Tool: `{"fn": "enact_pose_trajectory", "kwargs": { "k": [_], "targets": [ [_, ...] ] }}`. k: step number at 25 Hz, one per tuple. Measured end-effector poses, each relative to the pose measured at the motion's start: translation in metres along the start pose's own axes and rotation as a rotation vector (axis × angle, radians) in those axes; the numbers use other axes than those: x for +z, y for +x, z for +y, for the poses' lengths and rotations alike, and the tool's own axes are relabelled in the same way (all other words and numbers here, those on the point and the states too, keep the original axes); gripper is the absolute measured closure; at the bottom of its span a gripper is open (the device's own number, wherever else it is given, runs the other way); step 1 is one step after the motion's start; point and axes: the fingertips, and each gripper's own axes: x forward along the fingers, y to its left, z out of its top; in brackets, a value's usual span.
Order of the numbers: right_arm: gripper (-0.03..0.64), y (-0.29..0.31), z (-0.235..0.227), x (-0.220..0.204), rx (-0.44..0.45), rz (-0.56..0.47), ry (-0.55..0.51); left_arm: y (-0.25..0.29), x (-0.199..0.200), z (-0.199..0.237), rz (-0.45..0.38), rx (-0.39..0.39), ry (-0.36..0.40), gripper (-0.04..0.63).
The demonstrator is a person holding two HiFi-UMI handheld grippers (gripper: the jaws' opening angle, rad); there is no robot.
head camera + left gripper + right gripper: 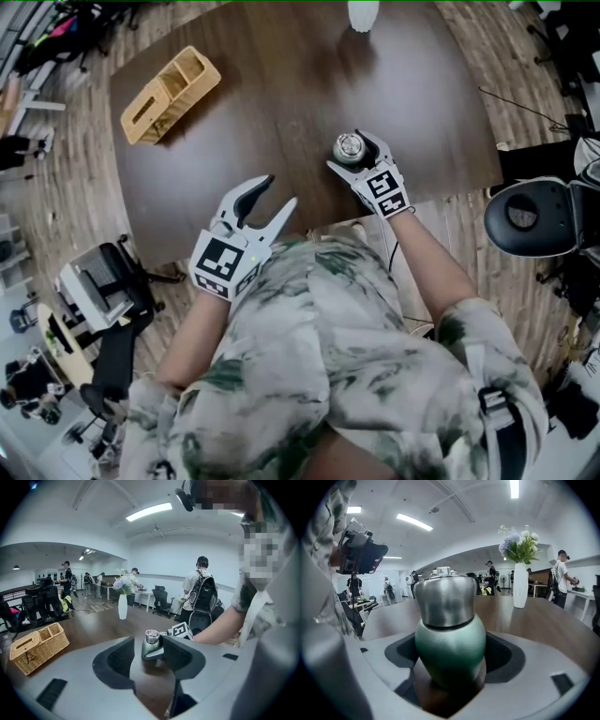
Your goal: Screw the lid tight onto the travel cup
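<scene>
The travel cup [349, 146] stands upright on the dark wooden table [281, 84], near its front edge. Its body is green and a silver lid [445, 599] sits on top. My right gripper [349, 152] has a jaw on each side of the cup; in the right gripper view [450, 658] the green body [450, 644] fills the gap while the jaws stand wide and do not clamp it. My left gripper [281, 190] hovers open and empty at the table's front edge, left of the cup. The left gripper view [146, 660] shows the cup [151, 644] further off.
A wicker basket [169, 94] with compartments sits at the table's far left. A white vase with flowers [363, 13] stands at the far edge. A black office chair [534, 216] is off the table's right side. People stand in the room behind.
</scene>
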Motion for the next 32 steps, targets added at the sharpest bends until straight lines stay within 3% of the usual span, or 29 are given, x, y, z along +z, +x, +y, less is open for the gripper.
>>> {"fn": "enact_pose_trajectory", "kwargs": {
  "k": [15, 27, 32],
  "targets": [
    [0.213, 0.014, 0.004, 0.000, 0.014, -0.046, 0.021, -0.008, -0.007, 0.003, 0.004, 0.011, -0.014, 0.409],
    [0.213, 0.015, -0.001, -0.003, 0.025, 0.037, 0.048, -0.012, -0.001, 0.010, -0.017, 0.037, -0.011, 0.410],
    [0.213, 0.011, 0.000, 0.018, 0.046, 0.031, 0.054, -0.014, 0.004, 0.018, -0.037, 0.041, -0.010, 0.410]
  ]
}}
